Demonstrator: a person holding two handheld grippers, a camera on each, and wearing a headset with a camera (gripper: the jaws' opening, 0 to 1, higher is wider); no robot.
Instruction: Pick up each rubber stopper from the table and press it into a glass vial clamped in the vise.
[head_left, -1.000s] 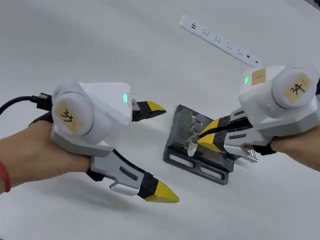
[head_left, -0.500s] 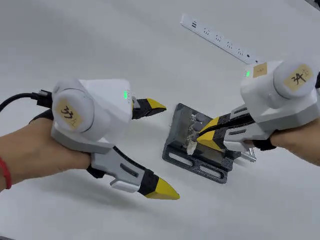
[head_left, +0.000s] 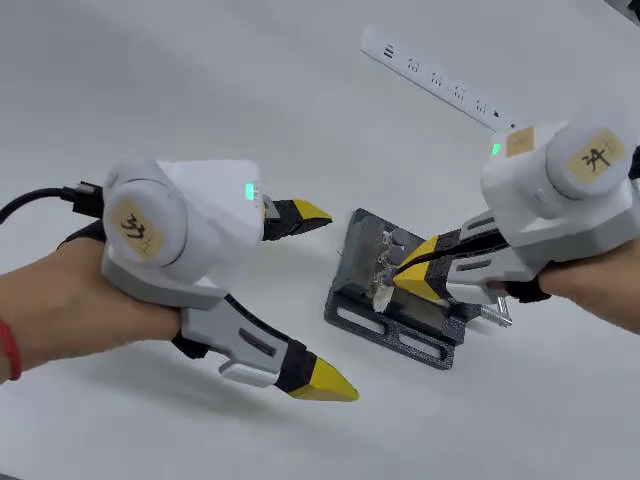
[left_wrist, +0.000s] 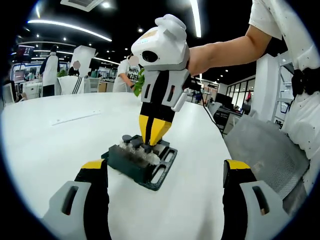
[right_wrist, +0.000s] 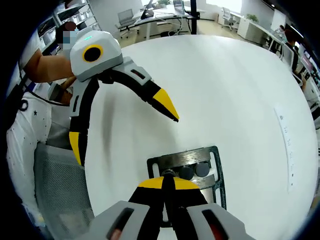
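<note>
A dark vise (head_left: 392, 318) lies on the white table and clamps several glass vials (head_left: 384, 294). Two of them carry grey rubber stoppers (right_wrist: 195, 171). My right gripper (head_left: 399, 279) comes in from the right with its yellow tips down on the frontmost vial. Its jaws are shut, and a small dark stopper (right_wrist: 168, 174) shows at their tip. In the left gripper view it (left_wrist: 152, 136) stands upright over the vise (left_wrist: 142, 165). My left gripper (head_left: 328, 300) hovers left of the vise, jaws wide open and empty, and the right gripper view shows it (right_wrist: 125, 132) beyond the vise (right_wrist: 186, 165).
A white power strip (head_left: 440, 80) lies at the far side of the table. A black cable (head_left: 30, 205) trails off the left gripper. A grey mesh chair (left_wrist: 270, 150) stands beside the table, and people stand in the office behind.
The right gripper's body has lifted and tilted slightly while its tips stay on the vial. The left gripper has barely shifted.
</note>
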